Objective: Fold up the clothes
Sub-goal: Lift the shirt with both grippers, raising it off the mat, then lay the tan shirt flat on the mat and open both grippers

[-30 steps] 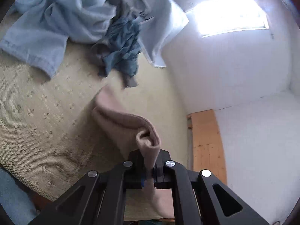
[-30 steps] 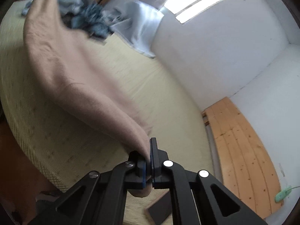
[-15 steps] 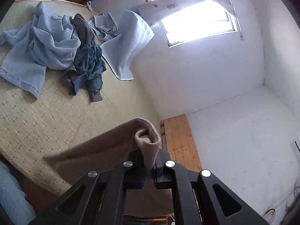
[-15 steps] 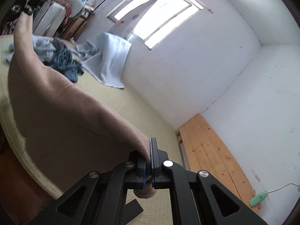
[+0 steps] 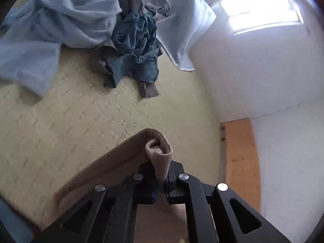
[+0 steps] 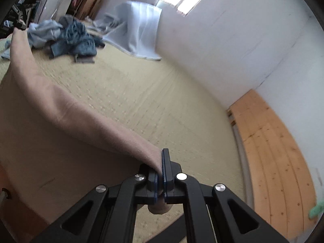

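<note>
Pinching the beige cloth [image 6: 60,125] between both clamped grippers, left gripper [image 5: 161,182], right gripper [image 6: 161,179].

Both wrist cameras sit close behind their black claws, looking forward and down across the pale yellow woven mat [image 5: 81,121]. Each catches the rumpled blue clothes pile [image 5: 133,46] [image 6: 70,38] far ahead, the orange wooden floor [image 6: 273,162] rightward.

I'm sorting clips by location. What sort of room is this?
Probably a bedroom at home: a woven yellow mat covers what looks like a bed on a wooden frame, loose clothes are piled on it, and a window lights plain white walls.
</note>
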Demonstrator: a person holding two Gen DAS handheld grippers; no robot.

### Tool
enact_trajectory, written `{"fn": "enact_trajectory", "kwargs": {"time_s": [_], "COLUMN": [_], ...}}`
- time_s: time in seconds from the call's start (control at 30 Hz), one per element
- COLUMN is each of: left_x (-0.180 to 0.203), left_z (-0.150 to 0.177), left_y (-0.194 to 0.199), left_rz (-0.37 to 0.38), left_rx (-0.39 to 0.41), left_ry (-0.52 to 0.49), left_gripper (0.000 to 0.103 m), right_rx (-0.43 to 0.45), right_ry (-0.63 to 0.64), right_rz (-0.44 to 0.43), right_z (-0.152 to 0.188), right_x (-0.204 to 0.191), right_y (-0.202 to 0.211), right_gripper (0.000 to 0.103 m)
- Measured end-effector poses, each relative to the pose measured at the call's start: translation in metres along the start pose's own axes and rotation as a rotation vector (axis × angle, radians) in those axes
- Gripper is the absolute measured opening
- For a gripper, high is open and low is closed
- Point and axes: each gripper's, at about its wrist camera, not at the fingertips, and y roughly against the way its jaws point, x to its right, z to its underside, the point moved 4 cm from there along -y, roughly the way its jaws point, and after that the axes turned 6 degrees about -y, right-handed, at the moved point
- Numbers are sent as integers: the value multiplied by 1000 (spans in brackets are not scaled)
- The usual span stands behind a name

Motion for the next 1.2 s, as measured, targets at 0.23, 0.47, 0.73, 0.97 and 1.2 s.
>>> {"fn": "enact_trajectory", "kwargs": {"time_s": [0.23,0.47,0.73,0.97,1.2], "left_x": [-5,-19,-40,-24,-14], "left_z": [-31,-54,-56,-57,-74], "left_y": [-83,-154,-188,-181,-138], "left_rz": [-82,-148,-181,-177,-108], "left_rx": [-39,-80,-114,-108,15], "left_ry": [-63,-97,-185,-307,-317], "left_gripper": [4,5,6,17,77], "right_rx": [-93,-189,-249,-252,-165], "right_ry": [-49,-85,-142,-244,-269], "right_rz": [-65,-150,-144,3,59], "right_z": [-10,-10,1,4,-10], "right_x": [19,22,19,40,32], "right_y": [-89,-173,-231,-245,-198], "right_gripper": [1,1,11,58,65]}}
